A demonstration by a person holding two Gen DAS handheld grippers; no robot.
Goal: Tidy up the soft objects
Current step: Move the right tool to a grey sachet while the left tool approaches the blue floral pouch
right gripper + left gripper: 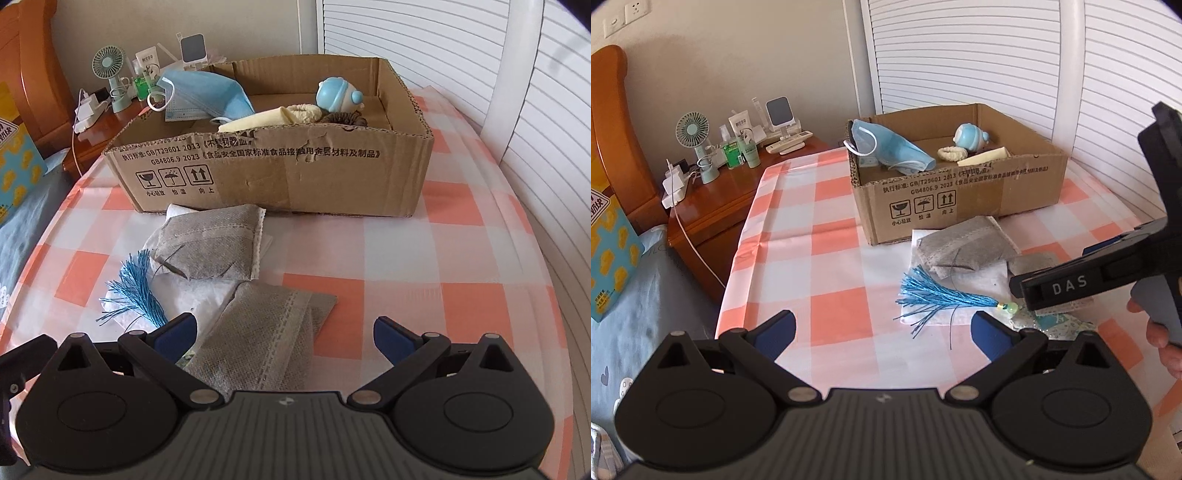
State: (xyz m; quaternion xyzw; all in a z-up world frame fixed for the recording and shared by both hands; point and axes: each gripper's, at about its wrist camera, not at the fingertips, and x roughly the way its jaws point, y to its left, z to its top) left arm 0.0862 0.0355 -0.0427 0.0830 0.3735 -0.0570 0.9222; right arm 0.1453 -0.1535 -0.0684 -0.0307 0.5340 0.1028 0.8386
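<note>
Left hand-held gripper (882,330): wide, holding nothing, over the table (820,258).
Right hand-held gripper (282,334): wide, over a grey pouch (266,332).
Tassel (938,295): beside the pouches.
Box (280,173): holds a mask (207,96).

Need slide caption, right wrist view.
Open right tongs above grey fabric pouch; brown cardboard box behind on checked tablecloth.
</note>
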